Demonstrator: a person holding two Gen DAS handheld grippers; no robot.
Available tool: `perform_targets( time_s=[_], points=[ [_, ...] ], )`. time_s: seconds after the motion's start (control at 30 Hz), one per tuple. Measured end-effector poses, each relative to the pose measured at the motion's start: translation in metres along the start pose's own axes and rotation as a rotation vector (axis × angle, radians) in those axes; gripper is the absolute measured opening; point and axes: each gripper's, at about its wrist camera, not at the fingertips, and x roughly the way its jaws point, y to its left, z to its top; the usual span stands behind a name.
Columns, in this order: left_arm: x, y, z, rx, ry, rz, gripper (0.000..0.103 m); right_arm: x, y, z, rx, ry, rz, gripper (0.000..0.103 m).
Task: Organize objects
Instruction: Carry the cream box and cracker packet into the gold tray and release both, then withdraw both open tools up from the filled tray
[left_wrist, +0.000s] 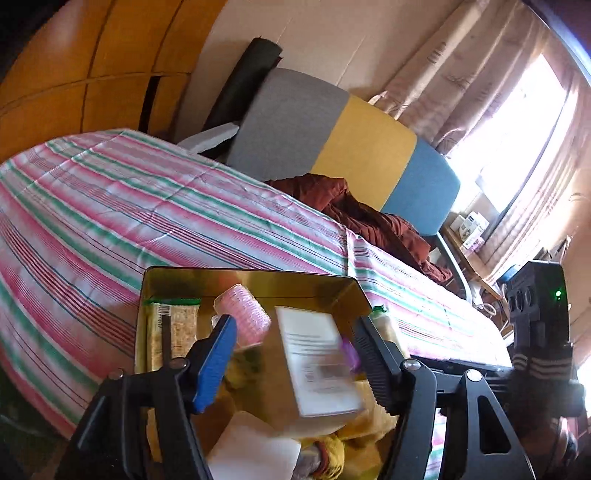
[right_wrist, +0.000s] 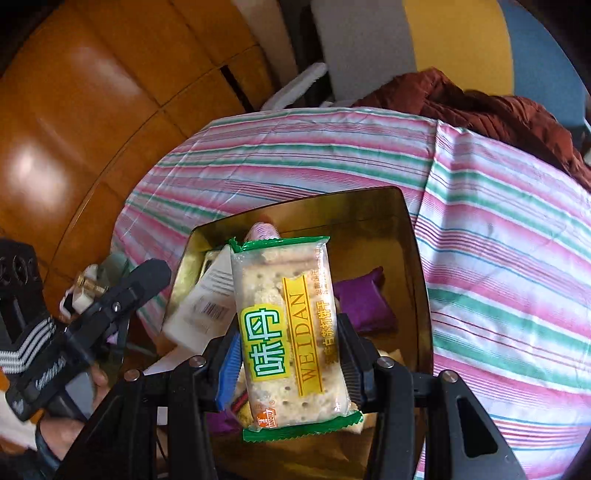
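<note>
A gold metal tin (left_wrist: 255, 280) (right_wrist: 417, 258) sits on the striped bedspread. In the left wrist view it holds a pink hair roller (left_wrist: 243, 314), a cracker packet (left_wrist: 177, 332) at its left and a blurred white box (left_wrist: 317, 365). My left gripper (left_wrist: 295, 362) is open, with the white box between its fingers but not touched. My right gripper (right_wrist: 291, 354) is shut on a green-edged cracker packet (right_wrist: 288, 332) and holds it above the tin. A purple pouch (right_wrist: 365, 299) lies in the tin's right side. The white box (right_wrist: 207, 295) also shows at the tin's left.
The striped bedspread (left_wrist: 110, 206) (right_wrist: 498, 240) surrounds the tin. A rust-red quilt (left_wrist: 369, 214) (right_wrist: 480, 107) lies at the bed's far end before a grey, yellow and blue headboard (left_wrist: 362, 147). A wooden wardrobe (right_wrist: 74, 122) stands on the left. A white tissue (left_wrist: 255, 446) lies near the tin's near edge.
</note>
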Motion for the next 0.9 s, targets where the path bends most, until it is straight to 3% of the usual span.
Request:
perform_targets(
  time_s=[0.1, 0.2, 0.33, 0.7, 0.9],
  points=[
    [0.0, 0.002, 0.0, -0.008, -0.003, 0.017, 0.066, 0.012, -0.007, 0.006, 0.069, -0.004, 0.022, 0.05],
    [-0.005, 0.006, -0.004, 0.013, -0.007, 0.049, 0.066, 0.018, -0.015, 0.007, 0.127, -0.007, 0.055, 0.061],
    [-0.011, 0.012, -0.014, 0.03, -0.016, 0.107, 0.067, 0.022, -0.02, 0.003, 0.13, -0.008, 0.023, 0.064],
    [-0.024, 0.004, -0.028, 0.14, -0.07, 0.231, 0.072, 0.014, -0.006, -0.017, -0.015, -0.032, -0.096, 0.065],
    [-0.029, -0.003, -0.032, 0.154, -0.083, 0.271, 0.088, 0.004, 0.006, -0.027, -0.084, -0.104, -0.145, 0.072]
  ],
)
